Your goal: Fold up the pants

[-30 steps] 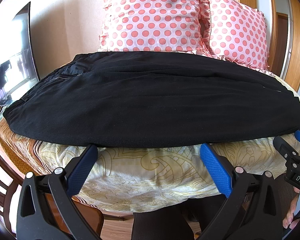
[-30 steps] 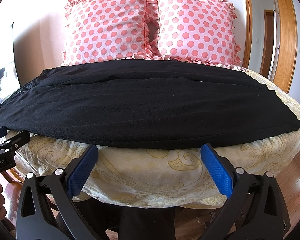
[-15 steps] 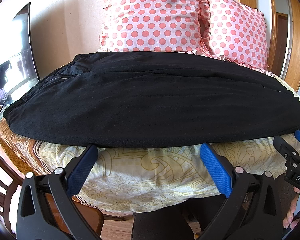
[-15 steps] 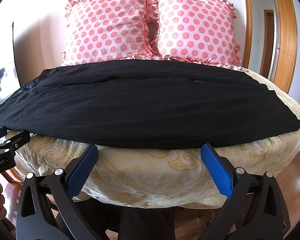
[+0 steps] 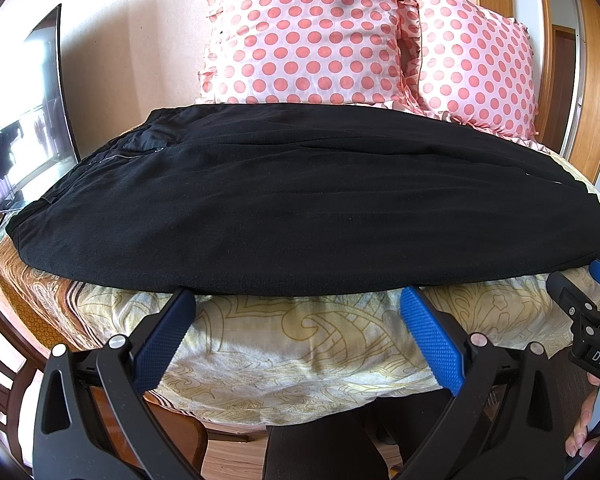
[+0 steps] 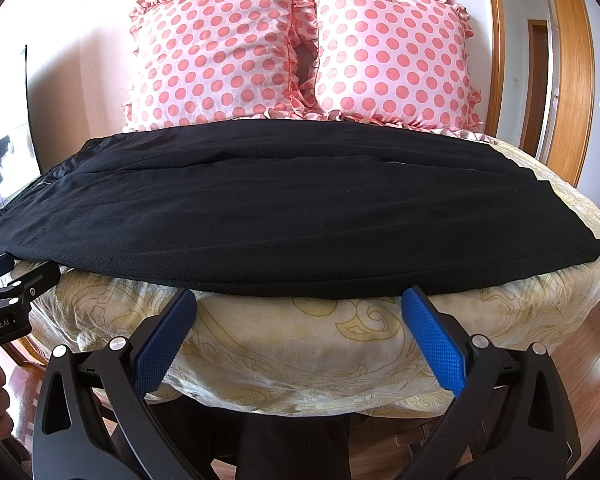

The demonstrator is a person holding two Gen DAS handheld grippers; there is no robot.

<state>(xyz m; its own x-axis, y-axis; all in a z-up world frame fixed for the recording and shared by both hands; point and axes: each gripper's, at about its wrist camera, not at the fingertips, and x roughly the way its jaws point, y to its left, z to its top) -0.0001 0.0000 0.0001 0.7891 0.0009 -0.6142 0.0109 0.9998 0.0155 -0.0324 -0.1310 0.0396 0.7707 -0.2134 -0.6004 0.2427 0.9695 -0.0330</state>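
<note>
Black pants [image 5: 308, 200] lie spread flat across the bed, waistband and zipper at the left, leg ends at the right; they also show in the right wrist view [image 6: 260, 216]. My left gripper [image 5: 300, 304] is open and empty, its blue pads just short of the pants' near edge. My right gripper [image 6: 300, 300] is open and empty, also just short of the near edge, further right along the legs. Each gripper shows at the edge of the other's view.
The bed has a yellow patterned cover [image 5: 300, 340] that also shows in the right wrist view [image 6: 300, 340]. Two pink polka-dot pillows [image 6: 300, 52] stand at the headboard. A TV screen [image 5: 24, 120] stands at the left. A wooden door frame [image 6: 572, 80] is at the right.
</note>
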